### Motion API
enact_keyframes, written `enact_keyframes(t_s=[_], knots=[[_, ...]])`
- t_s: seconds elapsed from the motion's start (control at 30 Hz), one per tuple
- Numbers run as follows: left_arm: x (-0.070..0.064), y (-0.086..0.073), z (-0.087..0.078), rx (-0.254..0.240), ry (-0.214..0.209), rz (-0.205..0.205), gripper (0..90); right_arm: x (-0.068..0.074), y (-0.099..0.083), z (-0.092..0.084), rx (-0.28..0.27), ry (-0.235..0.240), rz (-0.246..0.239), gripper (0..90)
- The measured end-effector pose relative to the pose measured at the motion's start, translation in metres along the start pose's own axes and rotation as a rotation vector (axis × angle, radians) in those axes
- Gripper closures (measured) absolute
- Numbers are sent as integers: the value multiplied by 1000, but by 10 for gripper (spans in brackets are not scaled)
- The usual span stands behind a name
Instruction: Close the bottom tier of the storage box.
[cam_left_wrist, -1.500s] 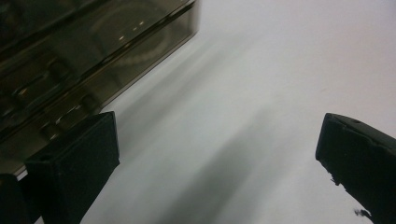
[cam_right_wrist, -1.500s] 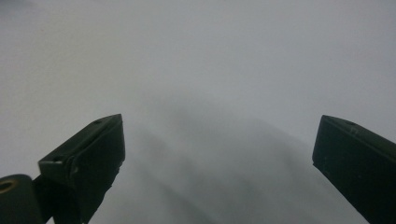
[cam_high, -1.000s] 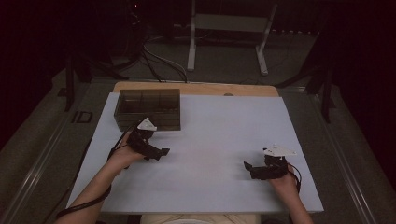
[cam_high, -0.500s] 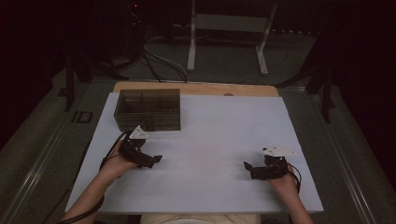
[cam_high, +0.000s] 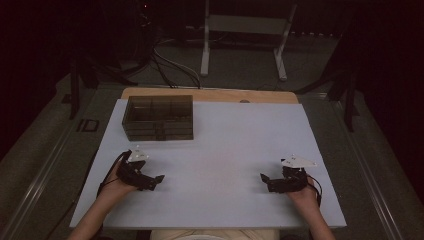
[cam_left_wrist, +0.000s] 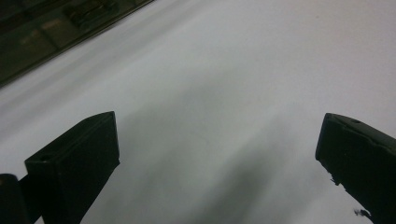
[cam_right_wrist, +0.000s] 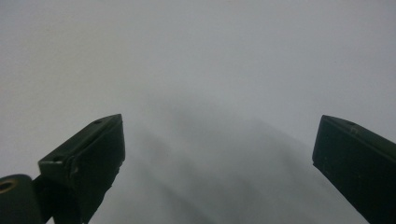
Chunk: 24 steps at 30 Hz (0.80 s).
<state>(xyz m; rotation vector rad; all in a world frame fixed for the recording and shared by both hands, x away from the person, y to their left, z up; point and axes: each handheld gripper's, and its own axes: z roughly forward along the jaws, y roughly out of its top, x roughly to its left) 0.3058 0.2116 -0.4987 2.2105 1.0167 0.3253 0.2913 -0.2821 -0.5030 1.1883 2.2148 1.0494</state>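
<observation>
Nearest the person, both forearms were seen coming in from the bottom edge of the high view. The left gripper was held low over the white table at its near-left, tips turned toward the middle; in the left gripper view its jaws were set wide apart w/ nothing but bare tabletop and shadow between them. The right gripper was held at the near-right, also pointed inward, approx. level w/ the left one; in the right gripper view its jaws were likewise spread wide, nothing clamped. The two grippers were kept well apart, w/ bare table between. Farther off, toward the far-left of the table, a dark see-through compartment box was set, beyond the left gripper and apart from it; its edge was caught at the top-left corner of the left gripper view. Contents couldn't be made out.
</observation>
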Motion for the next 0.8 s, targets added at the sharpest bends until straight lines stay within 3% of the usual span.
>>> enact_keyframes(t_s=[0.3,0.57,0.8], knots=[[-5,-20,-8,-20,36,-3,10,0,0,-1,-4,-1,-1,23],[-8,-32,-10,-39,110,-9,10,0,0,0,-5,0,-2,23],[-8,-33,-5,-40,109,2,10,0,0,1,3,1,-15,23]])
